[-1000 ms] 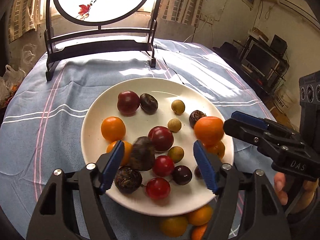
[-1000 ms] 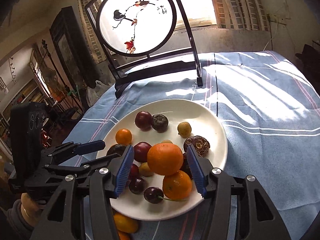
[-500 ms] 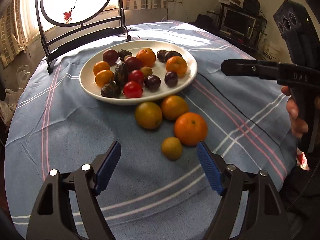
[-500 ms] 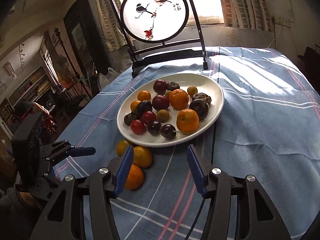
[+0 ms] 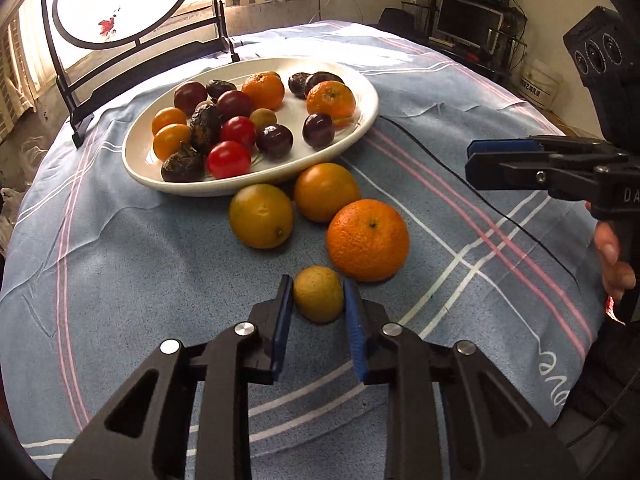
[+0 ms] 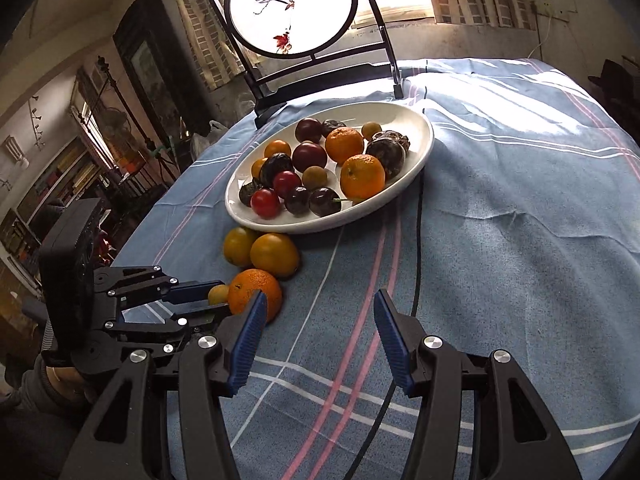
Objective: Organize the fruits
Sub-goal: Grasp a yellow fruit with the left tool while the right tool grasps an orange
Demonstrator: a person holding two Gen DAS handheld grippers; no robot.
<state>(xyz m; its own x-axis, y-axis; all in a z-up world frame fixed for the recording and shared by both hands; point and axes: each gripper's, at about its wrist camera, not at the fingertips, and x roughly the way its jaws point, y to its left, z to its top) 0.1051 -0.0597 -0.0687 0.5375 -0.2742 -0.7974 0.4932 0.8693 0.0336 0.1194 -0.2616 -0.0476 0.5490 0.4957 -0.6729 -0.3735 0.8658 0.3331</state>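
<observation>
I have the small yellow-green fruit [image 5: 319, 293] on the blue cloth [image 5: 140, 280], near my edge of the table, with my left gripper [image 5: 318, 300] closed in on it, a pad on each side and apparently touching. My right gripper [image 6: 318, 334] hangs spread apart over bare cloth, holding nothing. I judge the main risk is the round fruit squirting forward out of the pads if I squeeze off-centre, since it sits near their tips. The big orange [image 5: 368, 239] lies just beside it on the right, so a careless lift could nudge that one and set it rolling. Beyond sit two yellow-orange fruits [image 5: 262, 216] against the white plate [image 5: 368, 120], which is already crowded, leaving few bare spots to drop into.
</observation>
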